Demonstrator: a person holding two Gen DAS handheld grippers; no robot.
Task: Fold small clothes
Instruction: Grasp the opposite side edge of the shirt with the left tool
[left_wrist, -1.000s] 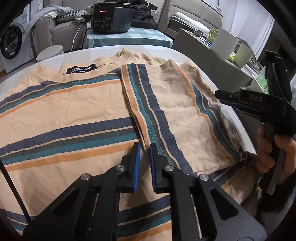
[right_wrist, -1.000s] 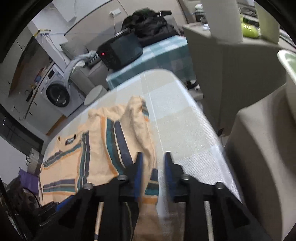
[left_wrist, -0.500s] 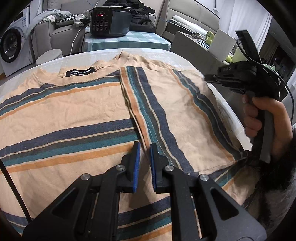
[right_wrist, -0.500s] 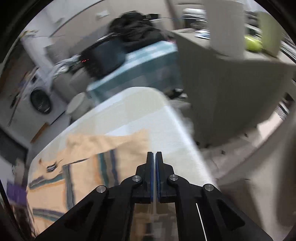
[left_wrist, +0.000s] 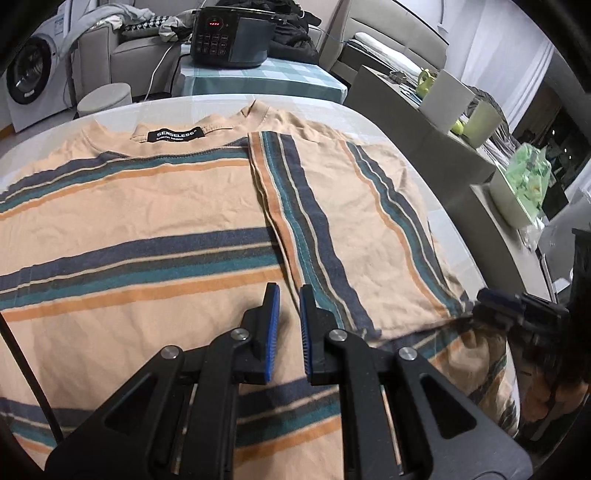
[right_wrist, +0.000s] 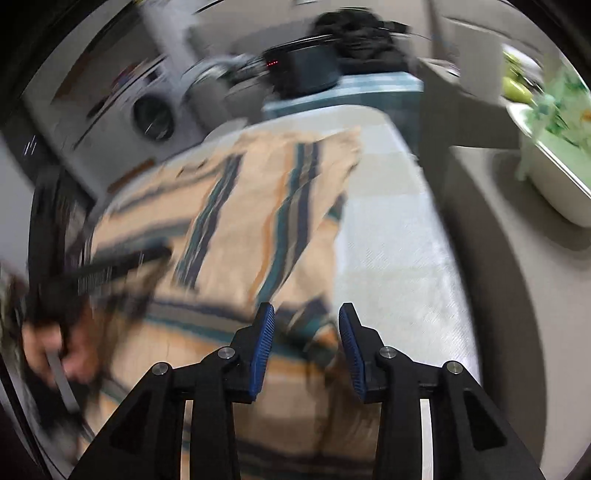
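Note:
A peach T-shirt with navy, teal and orange stripes lies flat on the white table. Its right sleeve side is folded over onto the body. My left gripper hovers over the fold's lower edge, its jaws a small gap apart and holding nothing. My right gripper is open above the shirt's right lower part; it also shows at the right edge of the left wrist view, low by the shirt's hem. The right wrist view is motion-blurred.
A black cooker stands on a checked side table behind. A washing machine is at far left. A grey counter with a tissue box and green items runs along the right. The table edge is close on the right.
My right gripper dropped from above the table to the shirt's lower right hem. It was open, shut in mid-air, and is open again. My left gripper stayed put.

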